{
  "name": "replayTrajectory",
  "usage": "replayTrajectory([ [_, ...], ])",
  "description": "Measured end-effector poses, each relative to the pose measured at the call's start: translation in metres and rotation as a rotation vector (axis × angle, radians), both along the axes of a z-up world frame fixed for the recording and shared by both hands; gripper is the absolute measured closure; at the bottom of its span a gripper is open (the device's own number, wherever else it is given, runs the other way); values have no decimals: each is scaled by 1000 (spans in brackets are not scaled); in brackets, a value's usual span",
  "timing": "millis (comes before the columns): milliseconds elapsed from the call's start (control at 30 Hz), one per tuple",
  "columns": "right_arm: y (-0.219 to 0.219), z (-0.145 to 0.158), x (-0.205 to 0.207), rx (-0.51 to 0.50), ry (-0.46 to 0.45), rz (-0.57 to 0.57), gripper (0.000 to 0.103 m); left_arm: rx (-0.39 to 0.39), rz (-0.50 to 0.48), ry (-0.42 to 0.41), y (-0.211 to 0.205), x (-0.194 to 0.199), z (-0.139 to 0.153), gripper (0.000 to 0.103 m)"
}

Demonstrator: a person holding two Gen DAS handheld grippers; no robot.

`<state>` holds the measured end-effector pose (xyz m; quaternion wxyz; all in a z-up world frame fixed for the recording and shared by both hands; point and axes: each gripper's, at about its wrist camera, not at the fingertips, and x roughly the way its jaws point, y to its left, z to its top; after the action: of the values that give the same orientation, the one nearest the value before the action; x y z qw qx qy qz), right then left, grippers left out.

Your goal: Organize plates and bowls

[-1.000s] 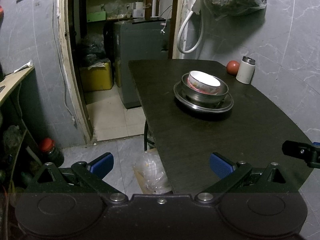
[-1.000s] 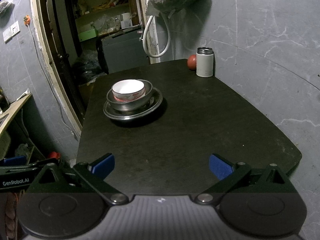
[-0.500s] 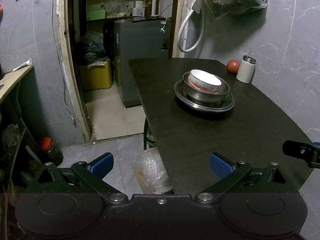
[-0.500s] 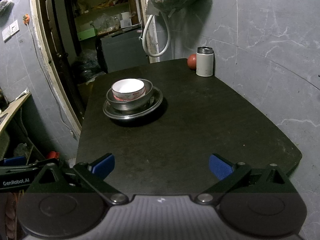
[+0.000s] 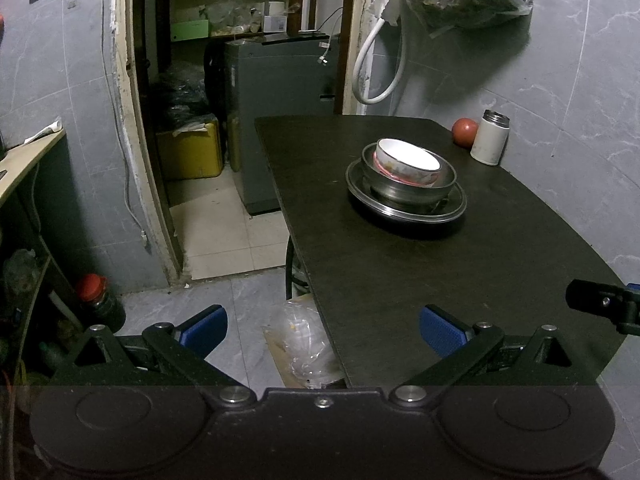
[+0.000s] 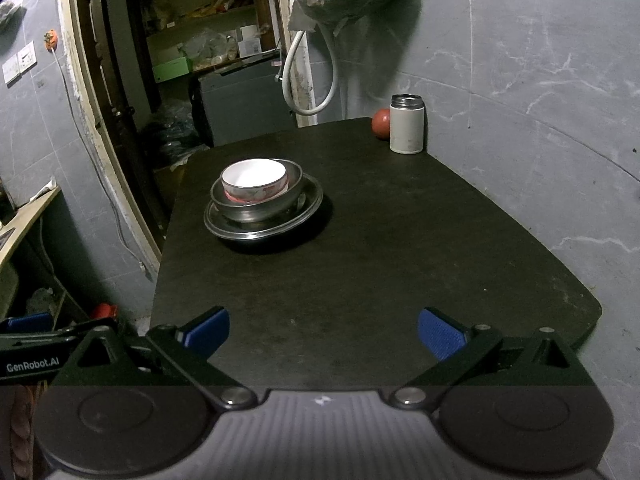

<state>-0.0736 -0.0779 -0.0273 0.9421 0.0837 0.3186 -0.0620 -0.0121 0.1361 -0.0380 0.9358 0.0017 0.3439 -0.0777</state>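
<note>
A white ceramic bowl [image 5: 408,161] [image 6: 254,181] with a red pattern sits inside a steel bowl [image 5: 420,192] [image 6: 256,210], which rests on a steel plate [image 5: 452,210] [image 6: 308,210] on the dark table [image 5: 460,280] [image 6: 380,248]. My left gripper [image 5: 322,326] stands open at the table's near left edge, empty and far from the stack. Over the near end of the table my right gripper [image 6: 323,328] is open and empty as well; part of it [image 5: 604,304] shows at the right of the left wrist view.
A white flask [image 5: 490,142] [image 6: 407,128] and a red round fruit [image 5: 465,132] [image 6: 381,122] stand at the table's far right by the wall. A doorway with a grey appliance [image 5: 280,112] lies beyond. A red-capped bottle [image 5: 96,300] and plastic bag [image 5: 308,344] are on the floor.
The left wrist view has shifted very slightly, with the stack sitting a little higher in frame. Both grippers stay open and the stack has not moved.
</note>
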Motion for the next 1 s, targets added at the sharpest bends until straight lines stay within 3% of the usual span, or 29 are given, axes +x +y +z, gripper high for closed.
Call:
replayTrajectory([
  [1000, -1, 1, 0, 1, 1, 0, 0, 18, 18, -3, -4, 1, 6, 1],
])
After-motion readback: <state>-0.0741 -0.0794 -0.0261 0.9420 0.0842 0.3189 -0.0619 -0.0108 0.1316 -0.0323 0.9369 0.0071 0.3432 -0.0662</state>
